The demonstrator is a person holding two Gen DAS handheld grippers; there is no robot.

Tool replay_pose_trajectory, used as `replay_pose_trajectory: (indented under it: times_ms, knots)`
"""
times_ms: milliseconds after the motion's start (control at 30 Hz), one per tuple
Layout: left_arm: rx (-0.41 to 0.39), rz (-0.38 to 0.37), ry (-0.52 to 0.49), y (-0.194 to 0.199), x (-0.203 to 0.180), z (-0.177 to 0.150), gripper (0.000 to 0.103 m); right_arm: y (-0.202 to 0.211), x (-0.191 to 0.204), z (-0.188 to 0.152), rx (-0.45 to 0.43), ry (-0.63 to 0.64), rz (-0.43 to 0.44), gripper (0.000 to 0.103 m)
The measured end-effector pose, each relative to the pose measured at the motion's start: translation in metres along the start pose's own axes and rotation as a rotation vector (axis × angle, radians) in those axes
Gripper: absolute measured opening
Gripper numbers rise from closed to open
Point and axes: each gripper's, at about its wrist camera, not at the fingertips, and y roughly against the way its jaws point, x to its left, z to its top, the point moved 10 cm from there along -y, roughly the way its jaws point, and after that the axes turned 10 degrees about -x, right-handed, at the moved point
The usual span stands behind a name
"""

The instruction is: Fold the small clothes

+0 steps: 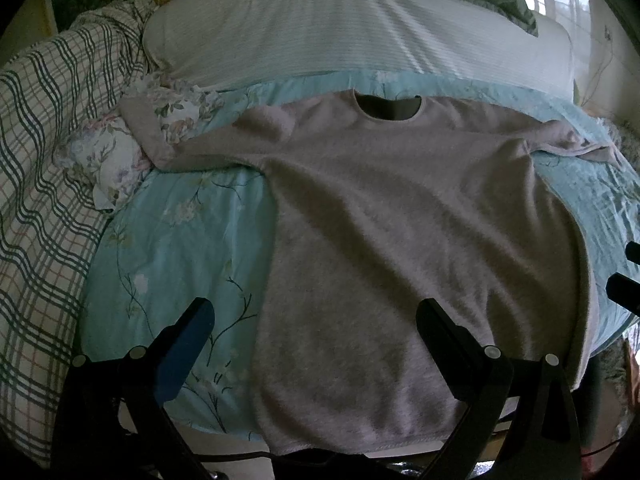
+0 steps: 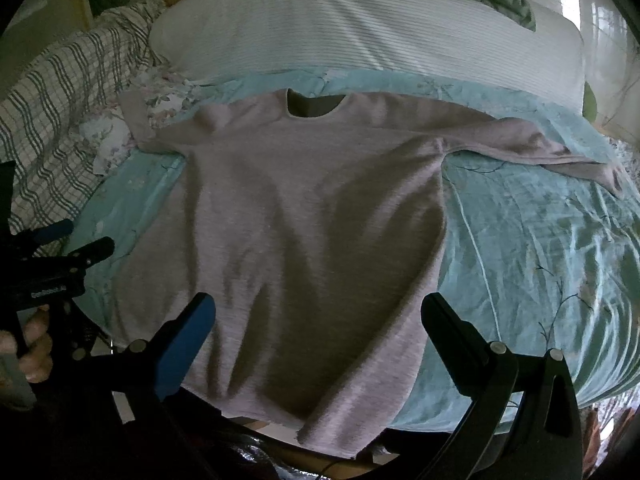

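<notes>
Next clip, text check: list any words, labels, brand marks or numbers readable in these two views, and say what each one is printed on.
"OnRobot.AI", or close to it: small white print on the black body of the left claw, seen at the left edge of the right wrist view; the letters are blurred, so the reading is uncertain.
No print or tag shows on the pink sweater.
The teal floral bedsheet carries a pattern only, no text.
</notes>
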Motion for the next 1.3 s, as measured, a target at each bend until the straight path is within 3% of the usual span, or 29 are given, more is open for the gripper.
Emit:
replay_pose_trajectory:
  times_ms: [100, 633, 933, 1167, 1300]
  knots:
    - [-0.002, -0.002, 0.003, 0.001, -0.002, 0.001, 0.101, -0.001, -0.004, -0.001, 0.018, 0.030, -0.031, 0.102]
    - [0.009, 0.006, -0.014, 0.002, -0.001, 0.004, 0.101, -0.001, 0.000, 0.001, -0.002, 0.032, -0.029, 0.102]
    - [0.011, -0.008, -0.007, -0.005, -0.004, 0.001, 0.101, -0.013, -0.014, -0.009, 0.082, -0.011, -0.049, 0.102]
    - [0.057, -0.031, 0.006, -0.020, -0.007, -0.006, 0.101, -0.023, -0.029, -0.007, 0.052, -0.051, -0.051, 0.102]
    - [0.123, -0.056, 0.025, -0.031, -0.011, -0.014, 0.101, -0.029, -0.040, -0.006, 0.044, -0.063, -0.059, 0.102]
